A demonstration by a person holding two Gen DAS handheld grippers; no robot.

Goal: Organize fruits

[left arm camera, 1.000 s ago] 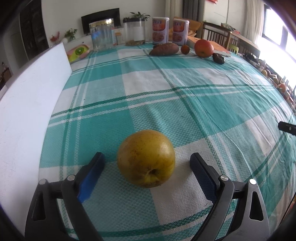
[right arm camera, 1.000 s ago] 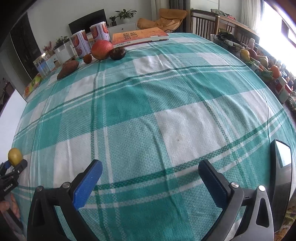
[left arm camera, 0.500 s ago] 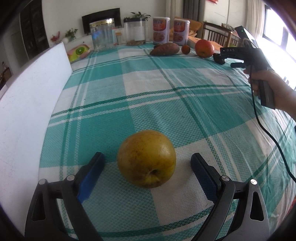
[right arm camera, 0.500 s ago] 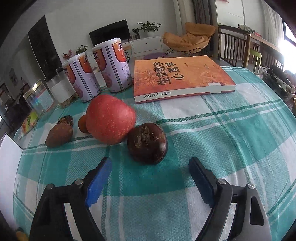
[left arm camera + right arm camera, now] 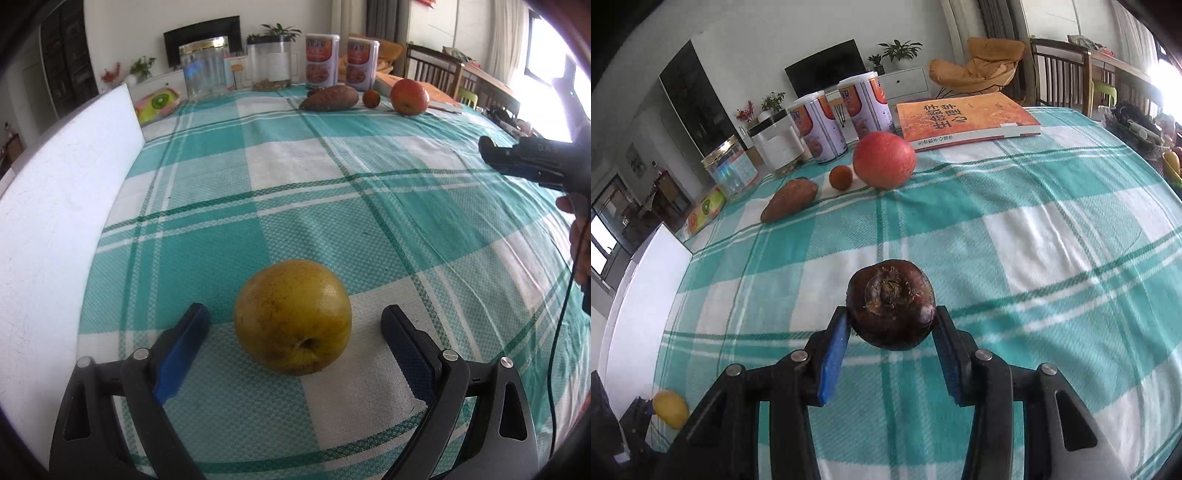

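Our right gripper [image 5: 891,326] held the firm dark fruit [image 5: 891,304] by its sides; left jaws stood wide around the smooth pear [image 5: 292,316].

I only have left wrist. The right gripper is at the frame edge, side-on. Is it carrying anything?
Observer: Yes. The right gripper is shut on a dark brown round fruit with a rough crown, held clear of the teal checked tablecloth.
Operator: What's ahead of it?
Observer: The red apple, the small orange fruit and the brown sweet potato sit in a row, far side.
Operator: Can it see my yellow pear?
Observer: Yes, the yellow pear shows small at the lower left, beside the left gripper, whose fingers stand apart either side of it.
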